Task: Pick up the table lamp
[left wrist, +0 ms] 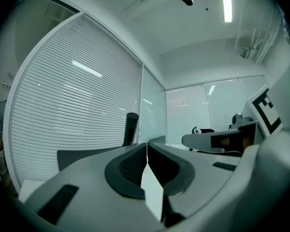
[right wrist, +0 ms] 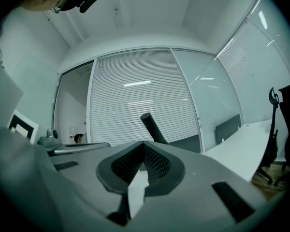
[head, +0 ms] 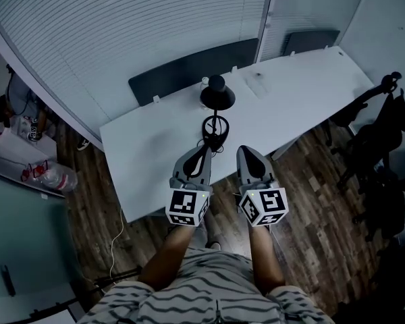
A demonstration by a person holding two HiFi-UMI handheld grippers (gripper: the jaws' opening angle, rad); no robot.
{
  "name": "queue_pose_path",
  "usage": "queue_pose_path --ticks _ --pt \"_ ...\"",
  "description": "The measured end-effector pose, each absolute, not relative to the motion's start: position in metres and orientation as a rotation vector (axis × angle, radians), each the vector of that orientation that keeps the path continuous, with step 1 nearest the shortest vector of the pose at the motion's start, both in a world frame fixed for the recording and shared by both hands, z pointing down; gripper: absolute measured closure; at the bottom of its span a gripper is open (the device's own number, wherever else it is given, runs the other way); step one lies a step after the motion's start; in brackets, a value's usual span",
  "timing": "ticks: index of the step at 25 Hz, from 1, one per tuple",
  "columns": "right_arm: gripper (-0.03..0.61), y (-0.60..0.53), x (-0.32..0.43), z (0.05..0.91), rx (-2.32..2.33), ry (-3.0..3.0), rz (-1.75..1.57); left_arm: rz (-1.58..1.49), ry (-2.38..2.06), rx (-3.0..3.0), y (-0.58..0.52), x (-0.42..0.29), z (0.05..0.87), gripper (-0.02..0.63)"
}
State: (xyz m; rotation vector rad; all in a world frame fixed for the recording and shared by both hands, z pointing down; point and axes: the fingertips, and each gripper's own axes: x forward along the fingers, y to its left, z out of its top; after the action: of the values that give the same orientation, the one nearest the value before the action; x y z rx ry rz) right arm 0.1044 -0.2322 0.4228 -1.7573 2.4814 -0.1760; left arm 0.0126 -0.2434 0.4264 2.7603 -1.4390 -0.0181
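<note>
Standing on white table, black table lamp, domed shade, slim stem

A person wears a short-sleeved shirt with wavy dark and light stripes. The left gripper and right gripper have smooth light grey shells, dark ribbed pads, and a white cube bearing black square markers.

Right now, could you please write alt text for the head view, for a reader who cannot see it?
From above, a black table lamp stands on a white table, and the person holds the left gripper and the right gripper side by side in front of it, both shut and empty. Black office chairs stand at the right.
</note>
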Motion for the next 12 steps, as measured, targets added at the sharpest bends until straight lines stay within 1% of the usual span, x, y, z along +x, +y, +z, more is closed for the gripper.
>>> queue_pose_path --ticks 12 --pt "0.574 -0.308 0.106 0.42 -1.828 2.429 -0.179 -0.02 -1.364 2.812 -0.32 0.015 0.421 0.605"
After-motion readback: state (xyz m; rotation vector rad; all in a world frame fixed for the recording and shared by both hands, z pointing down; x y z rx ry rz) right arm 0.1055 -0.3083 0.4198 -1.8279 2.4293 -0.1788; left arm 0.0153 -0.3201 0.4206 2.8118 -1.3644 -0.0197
